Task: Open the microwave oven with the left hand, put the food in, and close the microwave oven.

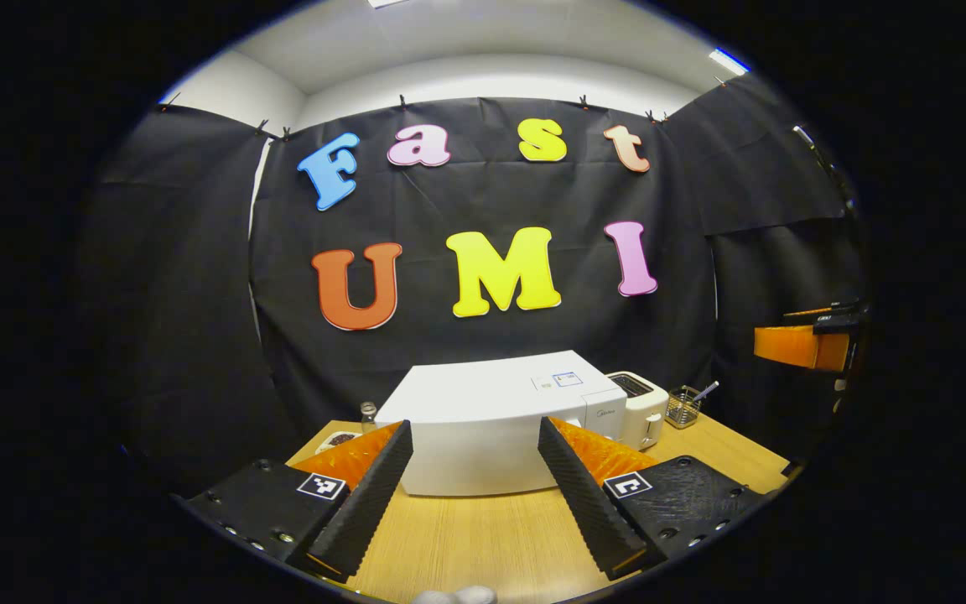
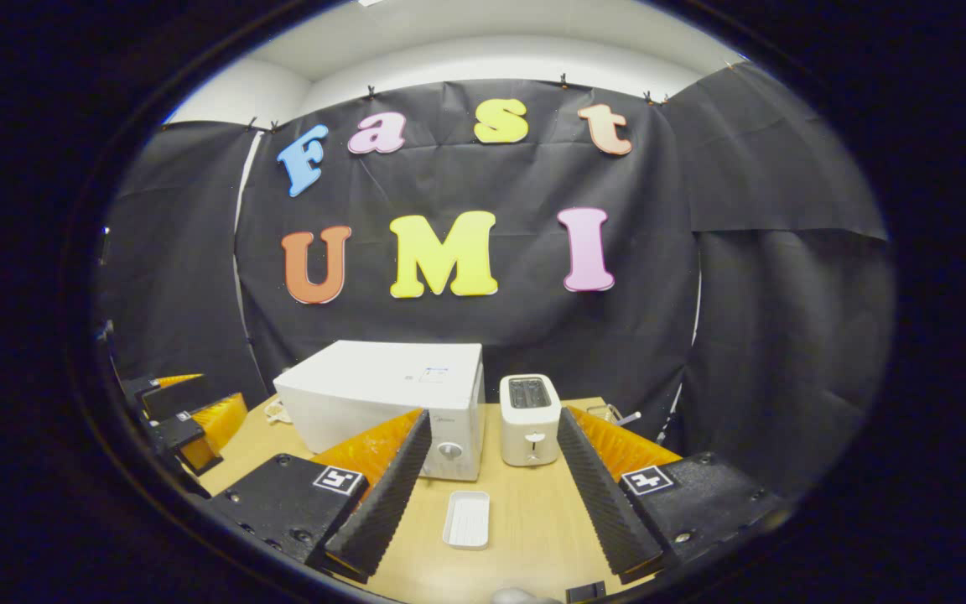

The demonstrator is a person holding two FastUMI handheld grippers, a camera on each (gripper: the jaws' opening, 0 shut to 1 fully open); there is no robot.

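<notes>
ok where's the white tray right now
In the right gripper view, the white tray lies on the wooden table, in front of the microwave and toaster, between the open right gripper fingers.

We note even, bright overhead light from a ceiling panel (image 1: 728,60). Soft shadows lie under the microwave (image 1: 495,419) on the surface (image 1: 483,537). Focus is sharp mid-frame; fisheye bending and darkening grow toward the edges. No glare.
</notes>
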